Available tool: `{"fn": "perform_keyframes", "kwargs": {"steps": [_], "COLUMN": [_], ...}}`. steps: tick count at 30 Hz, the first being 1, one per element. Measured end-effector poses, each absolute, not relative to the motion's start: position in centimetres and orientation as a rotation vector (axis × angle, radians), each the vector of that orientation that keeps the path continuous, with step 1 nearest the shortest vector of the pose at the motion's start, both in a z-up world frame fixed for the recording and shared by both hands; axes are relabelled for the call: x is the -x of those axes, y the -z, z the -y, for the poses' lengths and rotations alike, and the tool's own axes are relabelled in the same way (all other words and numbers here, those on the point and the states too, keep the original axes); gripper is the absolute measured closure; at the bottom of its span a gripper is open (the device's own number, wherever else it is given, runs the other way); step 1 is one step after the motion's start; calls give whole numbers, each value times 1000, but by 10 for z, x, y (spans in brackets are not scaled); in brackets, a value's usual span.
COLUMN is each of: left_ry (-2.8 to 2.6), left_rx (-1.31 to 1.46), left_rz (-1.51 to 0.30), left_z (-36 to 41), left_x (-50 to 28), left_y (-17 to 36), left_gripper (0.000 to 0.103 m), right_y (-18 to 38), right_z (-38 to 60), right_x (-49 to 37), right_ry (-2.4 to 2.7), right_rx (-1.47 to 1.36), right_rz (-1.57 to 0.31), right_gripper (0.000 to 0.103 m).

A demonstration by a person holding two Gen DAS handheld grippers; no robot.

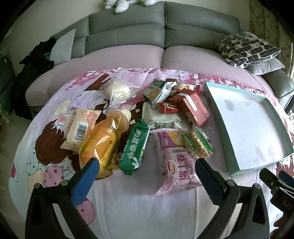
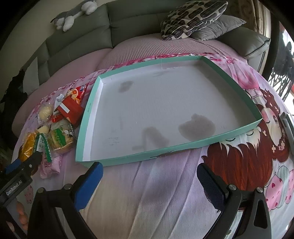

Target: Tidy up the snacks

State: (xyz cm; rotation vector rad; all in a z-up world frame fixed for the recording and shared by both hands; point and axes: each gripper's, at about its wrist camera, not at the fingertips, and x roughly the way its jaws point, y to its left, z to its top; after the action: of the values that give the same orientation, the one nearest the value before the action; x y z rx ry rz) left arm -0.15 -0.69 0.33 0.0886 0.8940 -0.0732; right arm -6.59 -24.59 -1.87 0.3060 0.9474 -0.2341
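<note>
A pile of snack packs lies on a cartoon-print cloth: a green pack (image 1: pixel 135 147), a pink Swiss-roll bag (image 1: pixel 179 165), an orange bread bag (image 1: pixel 102 145), a pale barcode pack (image 1: pixel 82 126), a red box (image 1: pixel 195 108) and a clear cookie pack (image 1: pixel 198 142). A shallow teal box (image 1: pixel 237 141) with a white stained floor sits to their right, empty; it also shows in the right wrist view (image 2: pixel 117 160). My left gripper (image 1: pixel 147 165) is open just short of the green pack and pink bag. My right gripper (image 2: pixel 149 171) is open before the box's near wall.
A grey sofa (image 1: pixel 128 33) with pink seat covers stands behind the table. A patterned cushion (image 1: pixel 248 48) and a grey one lie at its right end. Plush toys (image 1: pixel 121 5) sit on the backrest. Dark clothing (image 1: pixel 35 60) hangs at the left.
</note>
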Motion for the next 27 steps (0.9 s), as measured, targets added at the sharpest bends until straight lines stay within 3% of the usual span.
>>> {"fn": "perform_keyframes", "kwargs": {"steps": [27], "left_ry": [73], "left_rx": [-92], "left_rz": [-890], "left_z": [9], "left_x": [3], "left_y": [-5], "left_gripper": [0], "right_y": [18], "right_z": [246], "right_x": [64], "right_ry": [242], "right_rx": [-327], "right_rz": [-955], "right_gripper": [0]}}
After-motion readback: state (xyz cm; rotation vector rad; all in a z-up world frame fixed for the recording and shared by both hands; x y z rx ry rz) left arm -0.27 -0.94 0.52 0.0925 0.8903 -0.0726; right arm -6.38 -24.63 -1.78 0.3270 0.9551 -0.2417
